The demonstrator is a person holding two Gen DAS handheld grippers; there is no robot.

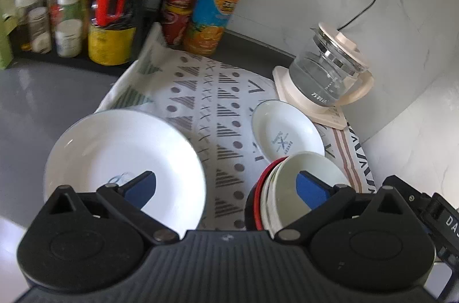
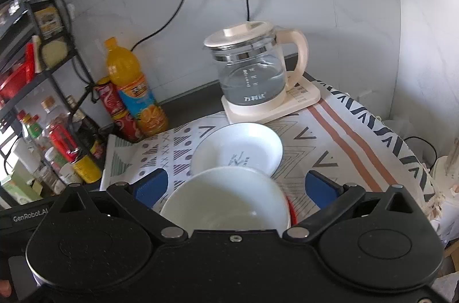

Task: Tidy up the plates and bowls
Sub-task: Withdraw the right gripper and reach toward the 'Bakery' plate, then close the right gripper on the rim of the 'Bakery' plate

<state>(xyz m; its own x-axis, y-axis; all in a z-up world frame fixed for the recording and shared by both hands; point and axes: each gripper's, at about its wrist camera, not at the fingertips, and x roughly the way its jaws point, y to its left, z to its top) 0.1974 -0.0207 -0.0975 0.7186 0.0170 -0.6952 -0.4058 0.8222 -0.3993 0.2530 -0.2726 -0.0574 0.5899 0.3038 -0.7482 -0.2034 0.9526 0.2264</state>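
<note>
A large white plate [image 1: 123, 156] lies at the left of the patterned cloth [image 1: 209, 108]. A small white plate with a blue motif [image 1: 287, 131] lies at the right. In front of it stands a stack of bowls [image 1: 289, 188] with a white one on top and a red rim lower down. My left gripper [image 1: 226, 188] is open above the cloth, its left finger over the large plate and its right finger over the stack. In the right wrist view the top white bowl [image 2: 226, 205] sits between the fingers of my right gripper [image 2: 235, 188], which is open, and neither pad touches it. The small plate [image 2: 238, 148] lies just beyond.
A glass kettle [image 1: 330, 73] on a cream base stands at the back right, its cord running up the wall. An orange juice bottle [image 1: 221, 2], red cans [image 1: 180, 2] and several condiment bottles [image 1: 112, 16] crowd the back left. A black rack [image 2: 34, 65] stands at the left.
</note>
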